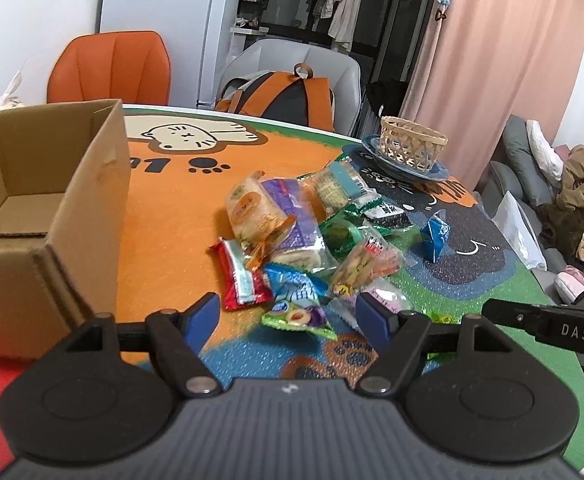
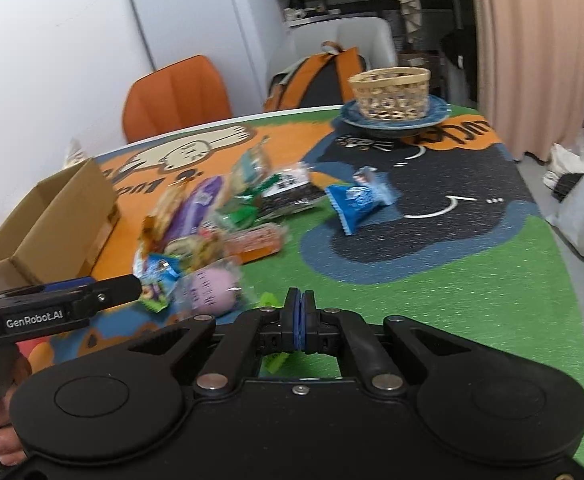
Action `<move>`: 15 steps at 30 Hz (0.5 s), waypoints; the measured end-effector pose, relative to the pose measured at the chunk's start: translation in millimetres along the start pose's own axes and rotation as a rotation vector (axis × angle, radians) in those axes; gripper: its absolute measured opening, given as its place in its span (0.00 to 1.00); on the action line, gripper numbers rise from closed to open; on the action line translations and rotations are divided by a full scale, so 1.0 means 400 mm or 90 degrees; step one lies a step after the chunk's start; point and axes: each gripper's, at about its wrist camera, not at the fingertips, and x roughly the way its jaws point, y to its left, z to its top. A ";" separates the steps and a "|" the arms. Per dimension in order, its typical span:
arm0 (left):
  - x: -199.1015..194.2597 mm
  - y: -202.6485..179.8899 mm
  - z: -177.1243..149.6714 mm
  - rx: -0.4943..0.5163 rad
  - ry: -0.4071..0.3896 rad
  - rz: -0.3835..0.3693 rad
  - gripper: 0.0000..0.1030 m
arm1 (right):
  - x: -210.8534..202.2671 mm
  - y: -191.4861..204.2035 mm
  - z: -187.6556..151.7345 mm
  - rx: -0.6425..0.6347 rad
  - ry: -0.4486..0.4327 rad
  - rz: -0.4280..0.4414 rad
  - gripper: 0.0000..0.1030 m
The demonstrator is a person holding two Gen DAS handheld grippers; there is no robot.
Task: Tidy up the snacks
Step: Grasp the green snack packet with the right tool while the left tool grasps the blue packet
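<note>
My left tongs (image 1: 286, 312) stand apart over the snack packets (image 1: 292, 236) heaped mid-worktop beside the cardboard box (image 1: 52, 184); my right tongs (image 2: 301, 320) are together, empty. Packets look light, crinkly, slippery; I'd pinch a sealed edge.

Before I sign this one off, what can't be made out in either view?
- Cardboard box: left wrist view, its near floor hidden by its own wall, left side cut off by the edge.
- Snack pile: right wrist view, motion blur, labels unreadable.
- Woven basket: inside hidden by its rim in both views.
</note>
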 end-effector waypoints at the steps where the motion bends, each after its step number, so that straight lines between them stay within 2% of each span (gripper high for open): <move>1: 0.005 -0.003 0.002 0.001 0.000 0.000 0.71 | 0.001 0.000 0.000 -0.004 0.001 0.002 0.12; 2: 0.010 -0.006 0.004 0.003 -0.001 -0.001 0.69 | 0.001 0.001 -0.002 -0.011 0.001 0.007 0.23; 3: 0.016 -0.009 0.006 0.006 0.000 -0.001 0.67 | -0.001 0.005 -0.004 -0.018 0.000 0.009 0.30; 5: 0.031 -0.014 0.007 0.008 0.002 0.001 0.65 | 0.002 0.014 -0.006 -0.028 0.001 0.009 0.56; 6: 0.039 -0.016 0.009 0.007 0.004 0.003 0.63 | 0.004 0.017 -0.007 -0.031 0.000 0.008 0.61; 9: 0.058 -0.019 0.005 0.005 0.012 0.006 0.61 | 0.019 0.023 -0.013 -0.044 0.014 0.010 0.63; 11: 0.072 -0.022 0.002 0.007 0.017 0.012 0.58 | 0.031 0.026 -0.019 -0.048 0.026 0.011 0.69; 14: 0.087 -0.021 -0.003 0.005 0.023 0.020 0.50 | 0.043 0.032 -0.028 -0.055 0.034 0.007 0.73; 15: 0.090 -0.020 -0.004 0.004 0.022 0.020 0.44 | 0.049 0.033 -0.031 -0.057 0.039 0.008 0.73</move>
